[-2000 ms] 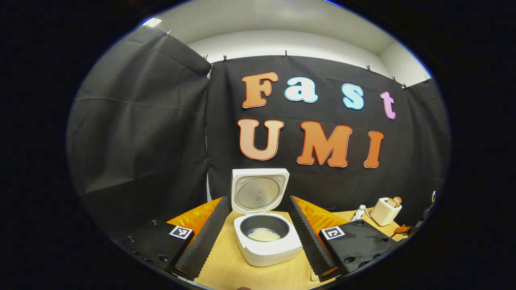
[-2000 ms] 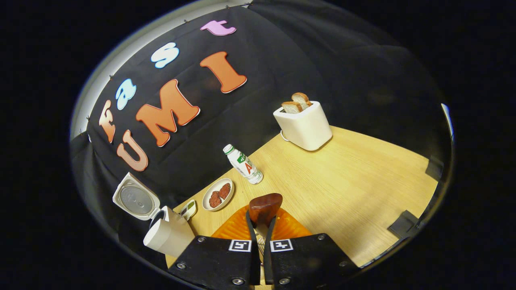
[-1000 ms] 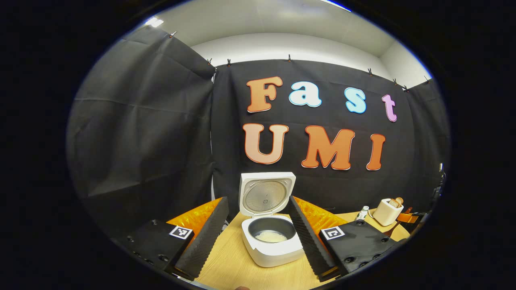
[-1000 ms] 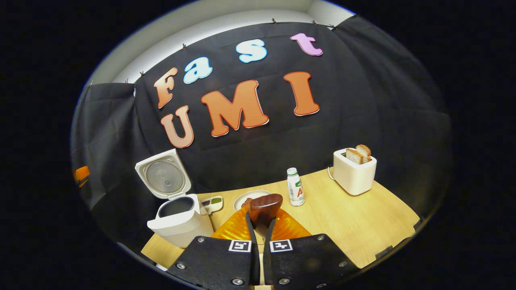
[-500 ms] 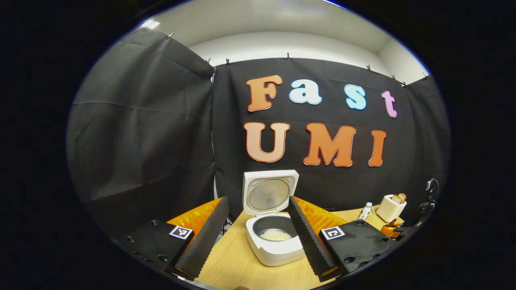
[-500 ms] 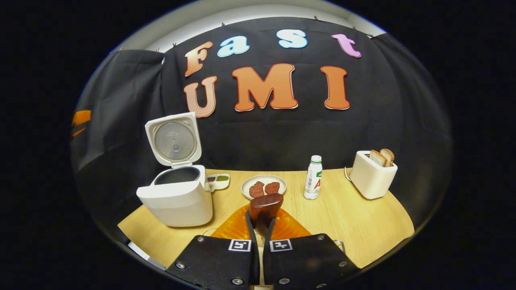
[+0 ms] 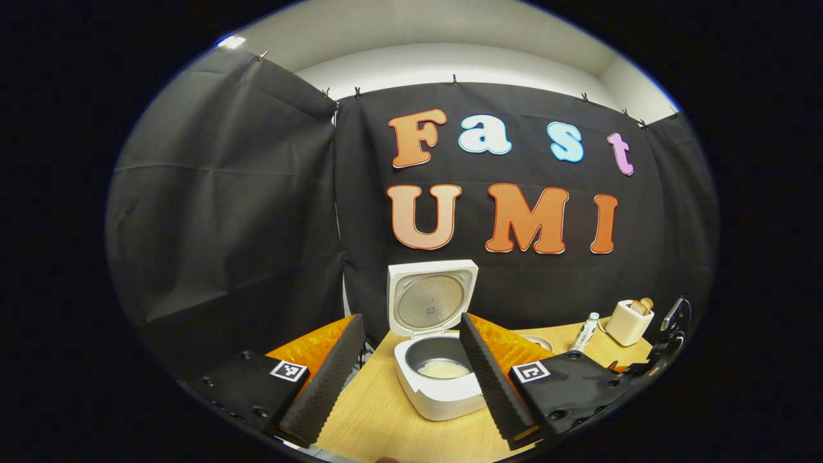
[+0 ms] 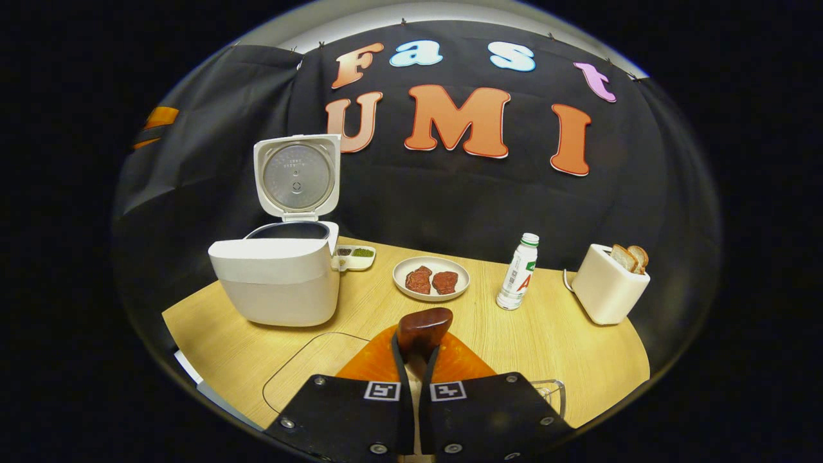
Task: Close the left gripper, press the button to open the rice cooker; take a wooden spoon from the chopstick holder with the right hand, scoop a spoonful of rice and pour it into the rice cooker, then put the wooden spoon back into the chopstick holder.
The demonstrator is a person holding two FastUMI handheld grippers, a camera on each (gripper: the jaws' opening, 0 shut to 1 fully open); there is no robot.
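Two risks we see: our right hand-held gripper (image 8: 415, 360), clamped on the wooden spoon (image 8: 422, 329), could miss the holder's mouth, while our left hand-held gripper (image 7: 406, 379), spread apart, could bump the open rice cooker (image 7: 439, 379).

The left gripper (image 7: 411, 360) has two long ridged, sawtooth-faced fingers (image 7: 325, 386) mounted on flat black blocks. Each block carries a small square black-and-white marker and several round screw heads near its outer edge, and a glossy ribbed orange panel sits behind each finger. The right gripper (image 8: 416, 350) has the same black blocks, each with a square marker at its inner top corner and screws at the corners, above a ribbed orange panel.
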